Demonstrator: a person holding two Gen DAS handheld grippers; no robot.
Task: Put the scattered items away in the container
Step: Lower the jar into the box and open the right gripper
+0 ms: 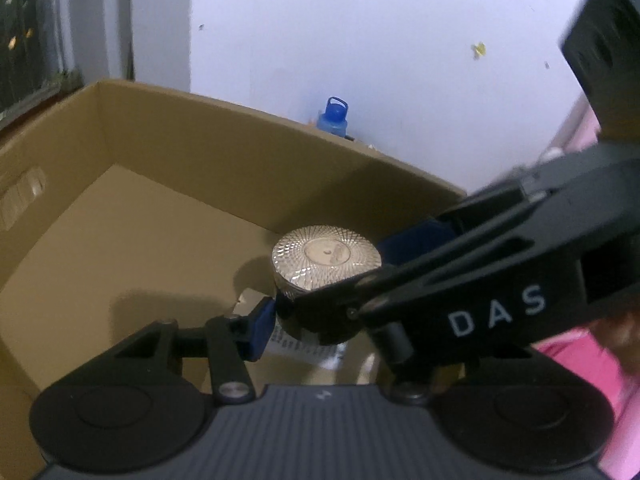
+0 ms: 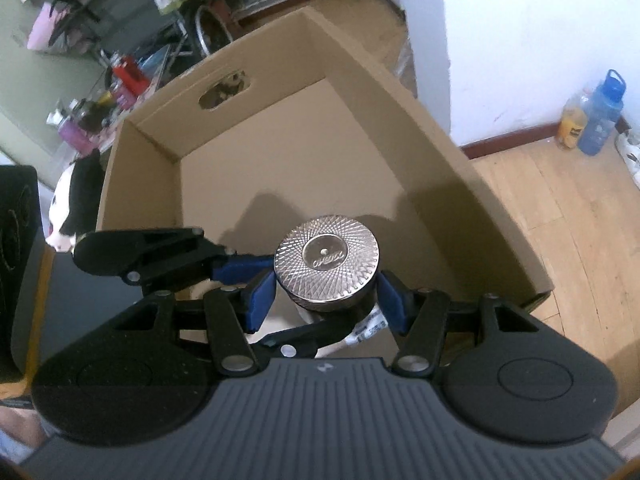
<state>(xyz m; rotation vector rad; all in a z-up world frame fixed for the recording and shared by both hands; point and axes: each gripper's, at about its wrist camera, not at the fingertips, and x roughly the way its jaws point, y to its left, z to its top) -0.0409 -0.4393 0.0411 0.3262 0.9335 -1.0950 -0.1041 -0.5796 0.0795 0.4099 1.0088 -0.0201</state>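
1. Holding a round jar with a patterned silver metal lid (image 2: 326,262), your right gripper (image 2: 326,300) has its blue-padded fingers (image 2: 262,300) pressed on both sides of the jar's dark body, just under the lid.
2. Your left gripper (image 1: 320,300): one blue pad (image 1: 260,330) touches the jar's dark side; the other finger is hidden behind the right gripper's black arm w/ "DAS" lettering, so can't tell if it's clamping or only touching.
3. The jar sits upright over the open brown cardboard box (image 2: 440,152), near the box's near edge, towards the near-right corner. Can't tell if it touches the floor of the box.
4. A white printed label or paper (image 2: 370,326) shows under the jar.
5. Outside the box, by the white wall: a blue plastic bottle w/ loop cap (image 2: 602,114) next to an orange-filled clear bottle (image 2: 572,124), on the wood floor.
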